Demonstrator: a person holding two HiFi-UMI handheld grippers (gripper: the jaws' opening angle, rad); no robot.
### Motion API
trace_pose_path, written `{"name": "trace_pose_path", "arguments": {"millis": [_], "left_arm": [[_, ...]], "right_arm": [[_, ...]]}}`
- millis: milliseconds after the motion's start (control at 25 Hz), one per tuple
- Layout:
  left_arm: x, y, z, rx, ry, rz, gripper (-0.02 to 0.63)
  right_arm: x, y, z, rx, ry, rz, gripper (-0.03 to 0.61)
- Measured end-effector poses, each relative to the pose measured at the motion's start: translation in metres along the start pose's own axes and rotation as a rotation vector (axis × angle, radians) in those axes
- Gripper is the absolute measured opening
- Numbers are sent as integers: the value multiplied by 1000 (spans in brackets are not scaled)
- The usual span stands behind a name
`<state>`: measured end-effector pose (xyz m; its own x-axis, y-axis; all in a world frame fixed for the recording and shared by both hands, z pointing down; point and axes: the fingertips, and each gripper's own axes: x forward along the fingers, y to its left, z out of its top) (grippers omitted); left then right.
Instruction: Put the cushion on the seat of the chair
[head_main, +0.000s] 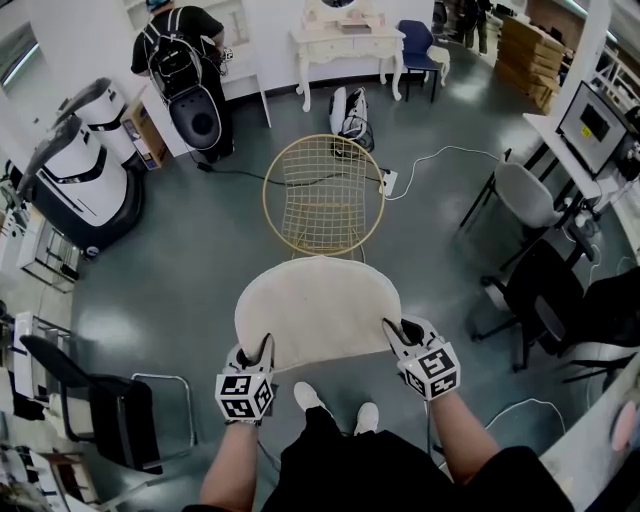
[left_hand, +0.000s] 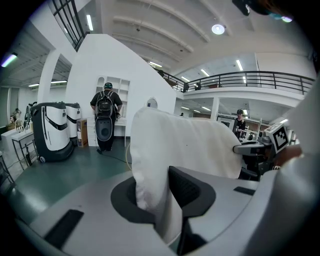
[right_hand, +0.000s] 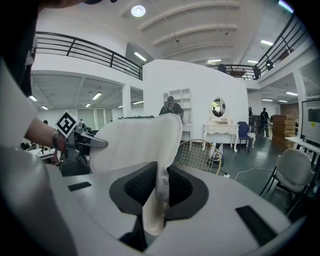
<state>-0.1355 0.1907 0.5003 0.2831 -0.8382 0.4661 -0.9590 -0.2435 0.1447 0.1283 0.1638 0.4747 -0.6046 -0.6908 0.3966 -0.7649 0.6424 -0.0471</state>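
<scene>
A cream, rounded cushion (head_main: 318, 310) hangs flat in the air between my two grippers, just in front of the person's feet. My left gripper (head_main: 262, 352) is shut on its near left edge, and my right gripper (head_main: 393, 331) is shut on its near right edge. In the left gripper view the cushion (left_hand: 182, 147) is pinched between the dark pads. The right gripper view shows the cushion (right_hand: 135, 142) edge squeezed thin between its pads. A gold wire chair (head_main: 323, 193) with a round mesh seat stands just beyond the cushion, and the chair (right_hand: 200, 155) also shows behind the cushion.
A grey swivel chair (head_main: 525, 197) and dark chairs stand at the right beside a desk with a monitor (head_main: 593, 126). A black chair (head_main: 110, 405) stands near left. White machines (head_main: 85, 175) are at the left. A person with a backpack (head_main: 180, 55), a white dressing table (head_main: 348, 45) and a floor cable (head_main: 440, 158) lie beyond.
</scene>
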Motion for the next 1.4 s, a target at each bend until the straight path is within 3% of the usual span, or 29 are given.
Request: {"name": "trace_pose_path", "arguments": {"millis": [840,1400], "left_arm": [[26,150,40,12,-13,-40,95],[44,183,66,21,-37,-39,95]], "right_arm": [[127,62,56,-1,-3,-49,58],[162,61,78,3,-28,-55,57]]}}
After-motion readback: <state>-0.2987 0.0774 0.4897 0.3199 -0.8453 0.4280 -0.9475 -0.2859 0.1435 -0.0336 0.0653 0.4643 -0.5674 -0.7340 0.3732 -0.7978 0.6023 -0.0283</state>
